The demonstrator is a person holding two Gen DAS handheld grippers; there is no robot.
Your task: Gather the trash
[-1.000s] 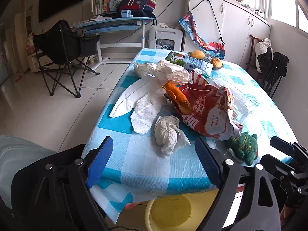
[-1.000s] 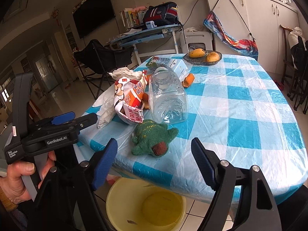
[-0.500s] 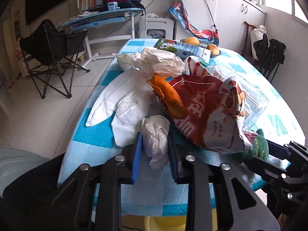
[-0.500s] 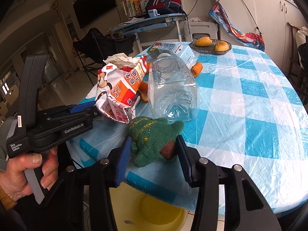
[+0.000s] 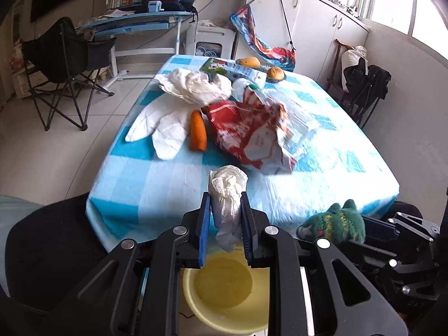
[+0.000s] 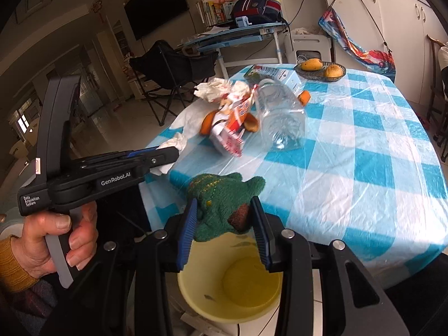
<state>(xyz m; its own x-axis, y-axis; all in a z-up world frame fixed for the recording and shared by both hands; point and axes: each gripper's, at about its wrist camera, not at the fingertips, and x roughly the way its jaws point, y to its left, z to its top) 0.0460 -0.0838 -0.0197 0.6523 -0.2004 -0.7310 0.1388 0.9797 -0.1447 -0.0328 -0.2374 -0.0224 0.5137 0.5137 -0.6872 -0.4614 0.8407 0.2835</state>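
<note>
In the left wrist view, a crumpled white tissue wad (image 5: 228,201) is seen, creased and elongated, its lower tip hanging over a yellow bin (image 5: 224,294) on the floor. It is clamped between the 2 blue pads of the left tongs (image 5: 224,232), which are narrowed onto it just off the near edge of the checked blue-and-white surface (image 5: 168,184). Farther back on the surface, a torn red snack bag (image 5: 246,137), an orange peel (image 5: 198,131) and white plastic bags (image 5: 168,123) are spread.

In the right wrist view, a green knitted toy (image 6: 221,204) with a brown patch is seen. It is pinched between the pads of the right tongs (image 6: 224,224), drawn in tight on its sides, and is held above the yellow bin (image 6: 232,285), beside the surface edge. A clear plastic bottle (image 6: 280,117) is seen lying on the surface behind, touching the snack bag.
</note>
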